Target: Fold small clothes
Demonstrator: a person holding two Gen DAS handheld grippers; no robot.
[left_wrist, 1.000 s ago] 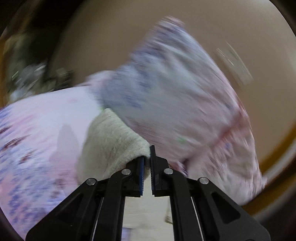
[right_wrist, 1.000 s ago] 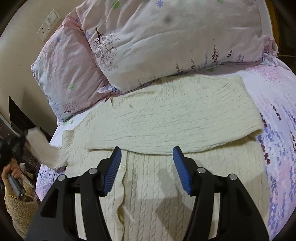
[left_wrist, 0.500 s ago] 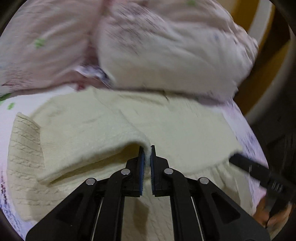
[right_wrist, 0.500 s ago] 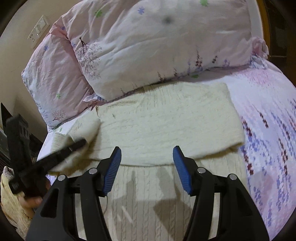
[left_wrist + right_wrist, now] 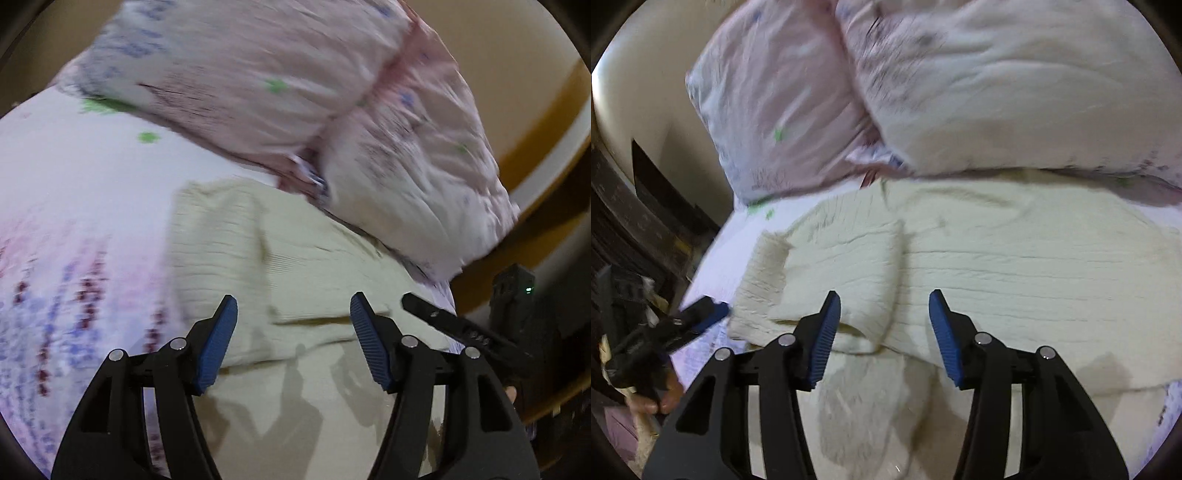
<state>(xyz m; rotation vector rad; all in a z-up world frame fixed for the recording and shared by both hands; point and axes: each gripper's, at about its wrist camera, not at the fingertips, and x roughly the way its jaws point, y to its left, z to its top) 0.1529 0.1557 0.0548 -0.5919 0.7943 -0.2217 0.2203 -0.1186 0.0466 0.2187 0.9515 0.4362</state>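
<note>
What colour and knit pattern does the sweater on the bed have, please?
The sweater is cream with a cable-knit texture, clearest in the right wrist view.

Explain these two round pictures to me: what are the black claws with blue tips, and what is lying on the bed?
No robot here: a person holds a hand tool in each hand, each with its own camera looking along it. The left claw has just been opening and holds nothing. The right claw, seen in the other picture, has just been closing a little, nothing gripped. Below both lies a cream cable-knit sweater, sleeves folded in, on a flowered bedsheet before pink flowered pillows.
</note>
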